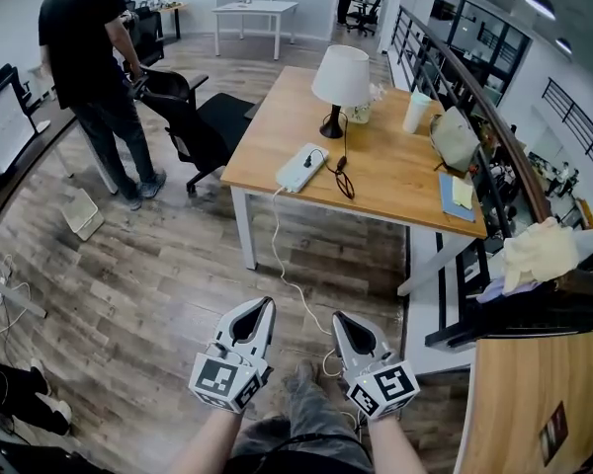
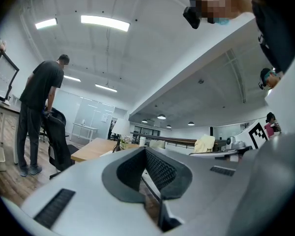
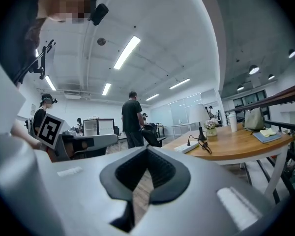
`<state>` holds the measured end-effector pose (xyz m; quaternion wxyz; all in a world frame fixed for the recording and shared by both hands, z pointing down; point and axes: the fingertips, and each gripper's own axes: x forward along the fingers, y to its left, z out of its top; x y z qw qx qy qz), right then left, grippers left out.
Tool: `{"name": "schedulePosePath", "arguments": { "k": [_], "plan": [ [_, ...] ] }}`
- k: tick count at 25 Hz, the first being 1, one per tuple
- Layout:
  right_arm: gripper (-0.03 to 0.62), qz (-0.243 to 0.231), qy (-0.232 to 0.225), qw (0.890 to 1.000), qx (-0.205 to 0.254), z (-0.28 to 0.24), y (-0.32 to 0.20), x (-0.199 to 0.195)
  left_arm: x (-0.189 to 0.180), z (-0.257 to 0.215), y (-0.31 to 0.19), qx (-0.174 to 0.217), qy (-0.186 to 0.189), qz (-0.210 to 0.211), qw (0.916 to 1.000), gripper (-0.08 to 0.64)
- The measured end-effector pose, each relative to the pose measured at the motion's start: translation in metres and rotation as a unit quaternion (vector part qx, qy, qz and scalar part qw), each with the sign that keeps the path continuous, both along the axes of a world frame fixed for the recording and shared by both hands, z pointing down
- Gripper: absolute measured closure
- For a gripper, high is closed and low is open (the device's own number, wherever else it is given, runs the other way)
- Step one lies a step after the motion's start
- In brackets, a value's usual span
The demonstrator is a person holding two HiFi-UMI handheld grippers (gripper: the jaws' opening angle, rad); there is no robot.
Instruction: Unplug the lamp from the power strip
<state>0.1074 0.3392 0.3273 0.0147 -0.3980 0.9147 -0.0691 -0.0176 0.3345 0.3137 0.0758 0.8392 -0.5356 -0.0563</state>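
A white-shaded lamp (image 1: 341, 79) on a black base stands on the wooden table (image 1: 395, 181). Its black cord (image 1: 342, 178) loops down to a black plug (image 1: 319, 153) seated in the white power strip (image 1: 300, 168) near the table's left edge. Both grippers hang low over the floor by the person's legs, well short of the table. The left gripper (image 1: 266, 305) is shut with nothing in it, and so is the right gripper (image 1: 338, 318). The right gripper view shows the right gripper (image 3: 147, 149), the lamp (image 3: 199, 116) and the strip (image 3: 187, 147) far ahead. The left gripper (image 2: 146, 149) points toward the table too.
The strip's white cable (image 1: 282, 265) trails off the table onto the wood floor. A person in black (image 1: 89, 57) stands by a black office chair (image 1: 193, 117) at the left. A white cup (image 1: 416, 112), a bag (image 1: 455, 138) and a blue notebook (image 1: 455, 200) sit on the table's right side, by a railing (image 1: 474, 97).
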Motion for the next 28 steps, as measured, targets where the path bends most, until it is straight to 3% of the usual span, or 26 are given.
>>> {"name": "schedulePosePath", "arguments": {
  "k": [22,28],
  "plan": [
    [0.584,-0.058,0.003,0.997,-0.043,0.03,-0.211,-0.019,0.027,0.028,-0.206,-0.021,0.0,0.001,0.9998,0.563],
    [0.584,-0.08,0.002,0.996,-0.05,0.037,-0.25,-0.027,0.026,0.031,-0.25,-0.028,-0.01,-0.019,0.9994,0.563]
  ]
}}
